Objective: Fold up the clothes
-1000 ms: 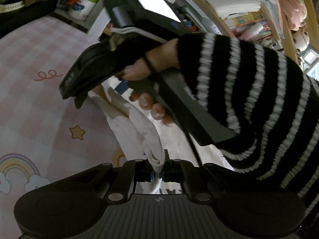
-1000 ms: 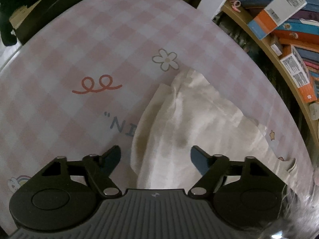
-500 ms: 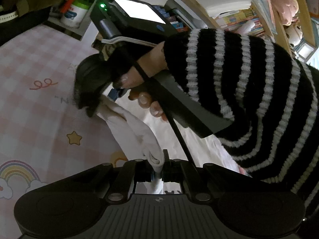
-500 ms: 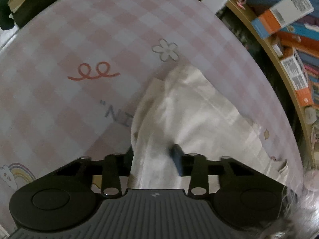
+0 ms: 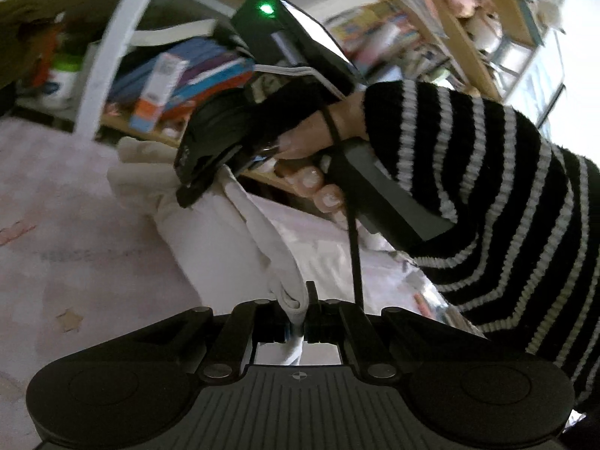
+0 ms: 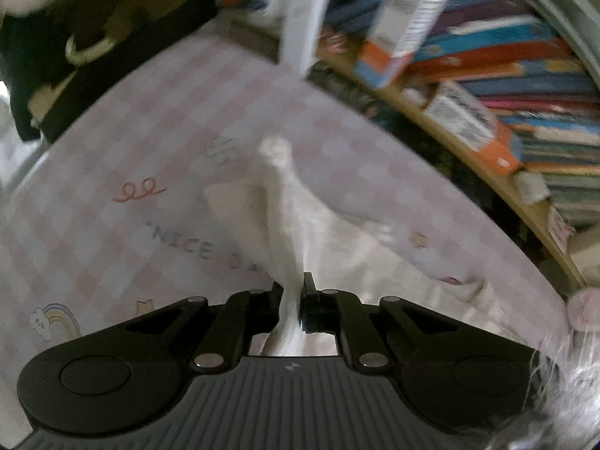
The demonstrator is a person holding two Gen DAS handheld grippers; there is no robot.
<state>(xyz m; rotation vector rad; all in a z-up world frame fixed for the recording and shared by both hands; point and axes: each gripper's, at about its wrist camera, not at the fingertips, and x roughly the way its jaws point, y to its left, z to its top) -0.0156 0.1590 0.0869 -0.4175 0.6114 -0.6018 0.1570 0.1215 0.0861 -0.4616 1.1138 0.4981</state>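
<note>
Pink checked cloth [image 6: 112, 142] with rainbow [image 6: 56, 318] and "NICE" print covers the surface at left; cream garment [image 6: 288, 225] lies on it at centre, partly lifted; left tool [image 5: 298, 322] clamped on one bunched edge of the garment; right tool [image 6: 300, 309] clamped on another fold, fabric rising taut between its fingers; right hand [image 5: 315, 150] in striped sleeve [image 5: 487, 187] grips its handle; bookshelf [image 6: 487, 75] at right.
</note>
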